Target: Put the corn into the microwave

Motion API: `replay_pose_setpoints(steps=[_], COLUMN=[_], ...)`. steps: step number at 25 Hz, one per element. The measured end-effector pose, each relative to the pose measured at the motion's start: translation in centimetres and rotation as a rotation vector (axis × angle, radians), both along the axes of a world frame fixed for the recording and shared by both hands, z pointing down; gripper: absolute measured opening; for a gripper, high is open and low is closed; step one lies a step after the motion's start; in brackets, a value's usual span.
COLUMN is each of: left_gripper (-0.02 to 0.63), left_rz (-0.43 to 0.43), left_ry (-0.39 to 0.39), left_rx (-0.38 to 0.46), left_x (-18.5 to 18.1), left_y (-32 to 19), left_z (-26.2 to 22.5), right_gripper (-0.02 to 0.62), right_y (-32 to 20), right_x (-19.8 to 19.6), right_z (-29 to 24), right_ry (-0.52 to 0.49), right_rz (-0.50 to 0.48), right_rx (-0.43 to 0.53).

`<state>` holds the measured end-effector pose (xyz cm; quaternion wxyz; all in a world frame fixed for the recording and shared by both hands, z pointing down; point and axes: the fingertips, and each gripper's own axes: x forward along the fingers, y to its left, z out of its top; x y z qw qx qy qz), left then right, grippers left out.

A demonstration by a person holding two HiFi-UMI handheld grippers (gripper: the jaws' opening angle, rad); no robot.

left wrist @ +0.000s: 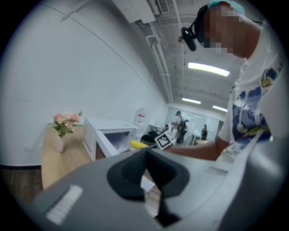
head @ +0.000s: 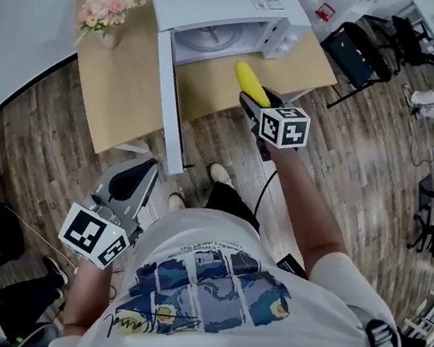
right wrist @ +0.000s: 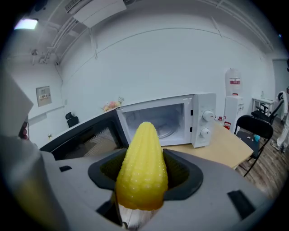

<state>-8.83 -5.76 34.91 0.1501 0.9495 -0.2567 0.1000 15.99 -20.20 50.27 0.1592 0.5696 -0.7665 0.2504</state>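
A yellow corn cob (head: pixel 249 82) sticks out of my right gripper (head: pixel 254 100), which is shut on its thick end. It hangs just in front of the white microwave (head: pixel 227 0), whose door (head: pixel 169 101) stands open to the left. In the right gripper view the corn (right wrist: pixel 142 169) points at the empty cavity (right wrist: pixel 158 122) with its glass turntable. My left gripper (head: pixel 149 170) is held low by the person's left side, away from the microwave. Its dark pads (left wrist: pixel 128 173) are together with nothing between them.
The microwave stands on a light wooden table (head: pixel 124 90); a vase of pink flowers (head: pixel 105 10) sits at its far left corner. A black chair (head: pixel 352 55) stands right of the table. The floor is wood planks, and office gear is at the right.
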Motion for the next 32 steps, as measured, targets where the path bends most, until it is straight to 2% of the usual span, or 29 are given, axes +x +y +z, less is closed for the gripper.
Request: replay_pose_setpoints(steps=[6, 15, 25, 32], left_gripper=[0.009, 0.009, 0.009, 0.009], left_rz=[-0.134, -0.306, -0.49, -0.561], left_ry=[-0.017, -0.07, -0.121, -0.14], left_rx=[-0.006, -0.03, -0.053, -0.077], left_x=[1.9, 3.6, 3.0, 2.7], left_y=[-3.2, -5.9, -6.0, -6.3], left_z=[-0.5, -0.6, -0.2, 0.0], right_gripper=[0.247, 0.247, 0.247, 0.247], right_y=[-8.5, -18.4, -25.8, -28.8], right_x=[1.0, 1.5, 1.1, 1.2], right_z=[3.1, 6.4, 9.1, 9.9], right_ry=[0.059, 0.122, 0.198, 0.255], right_rz=[-0.072, -0.113, -0.113, -0.111], right_rx=[-0.026, -0.029, 0.0, 0.019])
